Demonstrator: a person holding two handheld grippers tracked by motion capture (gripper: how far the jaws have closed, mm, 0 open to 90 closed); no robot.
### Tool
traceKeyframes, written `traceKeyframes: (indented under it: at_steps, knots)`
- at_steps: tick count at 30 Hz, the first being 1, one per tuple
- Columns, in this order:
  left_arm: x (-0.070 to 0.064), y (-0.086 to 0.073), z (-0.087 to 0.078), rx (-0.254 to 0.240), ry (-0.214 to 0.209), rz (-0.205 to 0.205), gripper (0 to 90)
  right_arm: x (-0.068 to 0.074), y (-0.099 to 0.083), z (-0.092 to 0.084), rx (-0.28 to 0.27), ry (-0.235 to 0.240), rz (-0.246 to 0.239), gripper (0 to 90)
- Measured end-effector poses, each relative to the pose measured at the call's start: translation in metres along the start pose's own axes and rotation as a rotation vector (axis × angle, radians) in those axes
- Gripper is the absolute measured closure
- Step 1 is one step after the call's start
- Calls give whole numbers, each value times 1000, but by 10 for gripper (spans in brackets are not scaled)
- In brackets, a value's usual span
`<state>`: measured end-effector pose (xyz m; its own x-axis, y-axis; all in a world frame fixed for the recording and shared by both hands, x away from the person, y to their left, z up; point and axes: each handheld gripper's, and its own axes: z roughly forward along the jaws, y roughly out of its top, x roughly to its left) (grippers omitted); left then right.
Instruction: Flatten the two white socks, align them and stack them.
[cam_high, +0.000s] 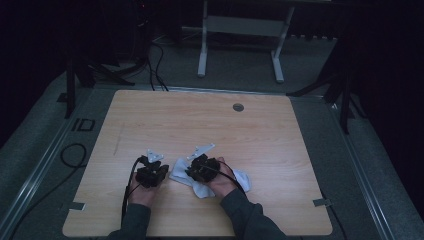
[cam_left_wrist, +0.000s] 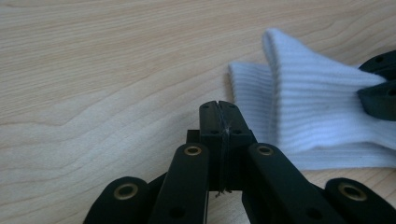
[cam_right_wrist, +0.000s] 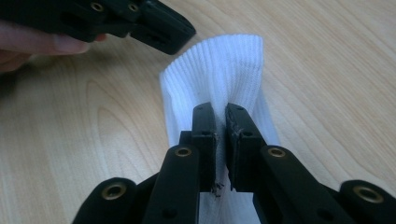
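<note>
Folding step seems in hand: right gripper (cam_right_wrist: 221, 135) pinches the white ribbed cotton sock (cam_right_wrist: 219, 70) lying on the light wooden table (cam_high: 260, 135); left gripper (cam_left_wrist: 219, 122) is closed empty beside it and should next open to take the cuff.

Black left gripper (cam_high: 152, 172) and right gripper (cam_high: 202, 167): brass-ringed pivot holes are seen, grey three-cornered top plates, black cables trailing. Dark long sleeves are worn.

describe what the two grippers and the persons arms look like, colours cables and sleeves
Both grippers, the left gripper and the right gripper, are black with linked arms joined by brass-coloured rivets and flat black jaws. Each carries a pale grey three-cornered plate on top, and a black cable trails back from each. The person wears dark grey-green long sleeves.
</note>
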<state>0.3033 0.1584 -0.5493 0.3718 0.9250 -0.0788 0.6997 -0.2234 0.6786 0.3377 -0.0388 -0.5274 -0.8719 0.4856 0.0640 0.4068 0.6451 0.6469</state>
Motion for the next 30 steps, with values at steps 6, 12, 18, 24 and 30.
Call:
traceKeyframes:
  at_steps: [6,12,18,24,30]
  knots:
    - [0,0,2,6,-1,4,892,2,4,1,15,3,-29,827]
    - [-2,0,3,16,-5,11,890,-1,7,7,36,2,-20,817]
    - [-3,0,4,23,-8,16,890,-3,6,16,44,6,-6,794]
    - [-3,-1,6,41,-10,21,891,-3,6,20,54,-6,3,773]
    - [-2,0,4,32,-2,12,883,-5,4,24,60,-7,30,775]
